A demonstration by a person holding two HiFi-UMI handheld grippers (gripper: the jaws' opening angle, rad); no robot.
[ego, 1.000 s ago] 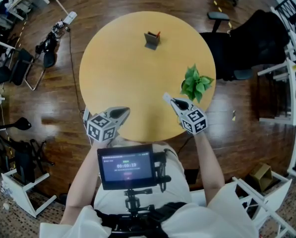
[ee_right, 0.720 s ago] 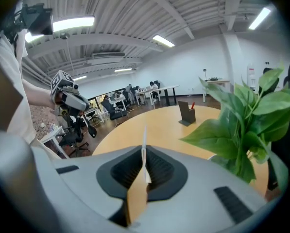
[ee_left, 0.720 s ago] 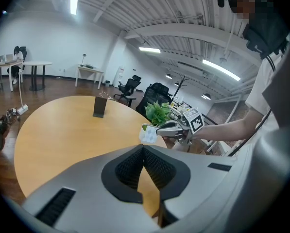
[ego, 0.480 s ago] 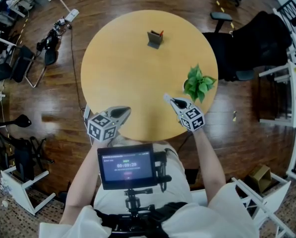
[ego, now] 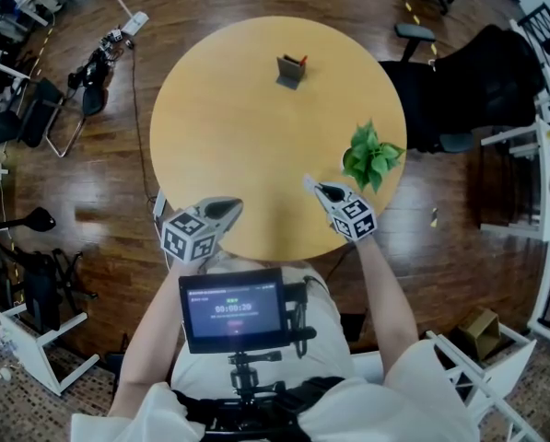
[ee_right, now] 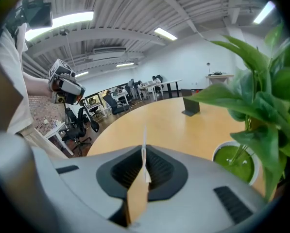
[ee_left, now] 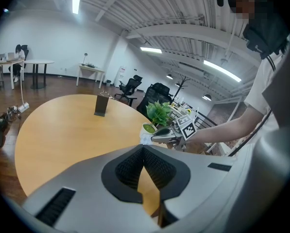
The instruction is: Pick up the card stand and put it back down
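- The card stand (ego: 291,71) stands upright on the far side of the table (ego: 228,127), well apart from both grippers.
- The left gripper (ego: 235,206) hovers at the near edge, jaws clenched and empty.
- The right gripper (ego: 312,185), beside the plant (ego: 370,154), pinches a thin white card (ee_right: 144,141).

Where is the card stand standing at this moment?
In the head view, the card stand stands on the far part of the round table, beyond and left of the potted plant.
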